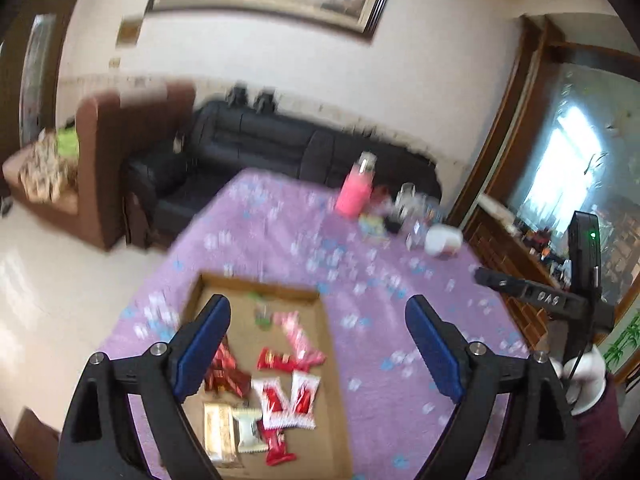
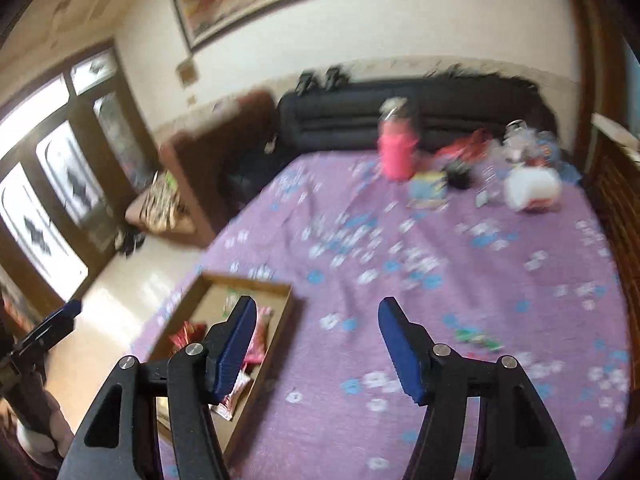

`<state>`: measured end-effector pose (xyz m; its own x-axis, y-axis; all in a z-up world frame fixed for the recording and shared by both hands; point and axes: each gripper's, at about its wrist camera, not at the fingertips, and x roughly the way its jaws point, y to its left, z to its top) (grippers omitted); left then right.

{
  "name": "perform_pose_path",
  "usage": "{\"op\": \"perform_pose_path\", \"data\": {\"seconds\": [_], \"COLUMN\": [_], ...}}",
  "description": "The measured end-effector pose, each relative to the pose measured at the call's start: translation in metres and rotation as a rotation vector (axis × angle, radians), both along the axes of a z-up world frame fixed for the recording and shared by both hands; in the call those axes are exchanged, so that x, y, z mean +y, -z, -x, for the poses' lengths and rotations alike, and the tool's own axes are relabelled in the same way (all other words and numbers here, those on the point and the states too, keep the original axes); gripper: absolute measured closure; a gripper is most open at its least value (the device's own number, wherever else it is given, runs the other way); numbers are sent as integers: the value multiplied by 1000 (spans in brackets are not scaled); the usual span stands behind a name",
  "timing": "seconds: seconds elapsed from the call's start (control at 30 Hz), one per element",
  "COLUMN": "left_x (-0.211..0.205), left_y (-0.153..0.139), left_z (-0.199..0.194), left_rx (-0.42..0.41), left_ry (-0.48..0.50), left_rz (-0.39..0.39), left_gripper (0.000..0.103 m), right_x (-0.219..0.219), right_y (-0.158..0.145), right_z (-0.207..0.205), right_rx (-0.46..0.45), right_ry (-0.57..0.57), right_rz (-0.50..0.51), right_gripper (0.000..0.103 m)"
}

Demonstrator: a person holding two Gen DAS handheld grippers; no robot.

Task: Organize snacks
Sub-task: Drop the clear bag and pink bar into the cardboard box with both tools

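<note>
Starting at the left of the left wrist view, a brown armchair (image 1: 100,168) stands on the pale floor, with a black sofa (image 1: 256,148) against the wall behind it. In front, a table under a purple flowered cloth (image 1: 380,292) carries a shallow cardboard tray (image 1: 256,286) at its near left side. Inside the tray lie the snacks: dark red packets (image 1: 224,376) at the left, a gold bar (image 1: 218,432) and a white packet (image 1: 249,430) at the near end, red and white packets (image 1: 286,400) in the middle, a red bar (image 1: 276,360) above them, and pink wrappers (image 1: 298,332) with a small green packet (image 1: 262,314) toward the far end. The left gripper (image 1: 318,344) hangs above the tray with its blue-padded fingers (image 1: 202,344) spread wide and nothing between them. Farther right, a pink bottle (image 1: 354,190), clear jars and a white container (image 1: 442,240) crowd the far end of the table, all blurred. In the right wrist view, the tray sits to the left of the right gripper (image 2: 316,346), whose fingers stand apart and hold nothing, above bare cloth. One green snack packet (image 2: 478,338) lies on the cloth to the right, well apart from the tray. Both pictures are smeared, so the packet labels cannot be read.
</note>
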<state>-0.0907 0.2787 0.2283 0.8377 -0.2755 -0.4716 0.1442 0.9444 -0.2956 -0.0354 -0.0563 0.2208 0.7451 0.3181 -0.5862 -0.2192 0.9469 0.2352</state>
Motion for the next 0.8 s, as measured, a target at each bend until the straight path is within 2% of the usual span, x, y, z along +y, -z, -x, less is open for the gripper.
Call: {"op": "perform_pose_path", "data": {"seconds": [0.17, 0.23, 0.3, 0.37, 0.4, 0.43, 0.5, 0.53, 0.6, 0.67, 0.77, 0.8], "left_x": [-10, -13, -18, -17, -18, -18, -21, -24, -36, -50, -66, -71], "left_y": [-109, -154, -207, -252, -276, -285, -293, -288, -269, -242, -202, -188], "left_z": [32, 43, 57, 72, 87, 97, 125, 134, 146, 159, 166, 166], "left_rx": [-146, -211, -292, -364, -428, -464, -542, -551, -547, -556, -537, -529], "left_ry": [-19, -45, -109, -150, -169, -176, -130, -99, -120, -152, -96, -68], "left_rz": [-97, -158, -231, -272, -286, -291, -286, -283, -332, -390, -357, -328], "left_gripper": [14, 13, 12, 0, 0, 0, 0, 0, 0, 0, 0, 0], "right_x": [-46, -60, -70, -77, -79, -82, -89, -91, -95, -96, -99, -98], "right_y": [-124, -191, -245, -294, -314, -329, -336, -332, -311, -275, -215, -186], "right_z": [45, 70, 92, 117, 132, 148, 174, 181, 189, 187, 176, 166], "right_rx": [-146, -234, -297, -350, -376, -405, -437, -441, -427, -378, -282, -238], "right_ry": [106, 172, 238, 293, 316, 332, 345, 339, 321, 297, 264, 241], "right_rz": [48, 87, 125, 152, 164, 167, 162, 162, 157, 162, 163, 172], "right_gripper": [35, 35, 35, 35, 35, 35, 31, 29, 29, 29, 29, 29]}}
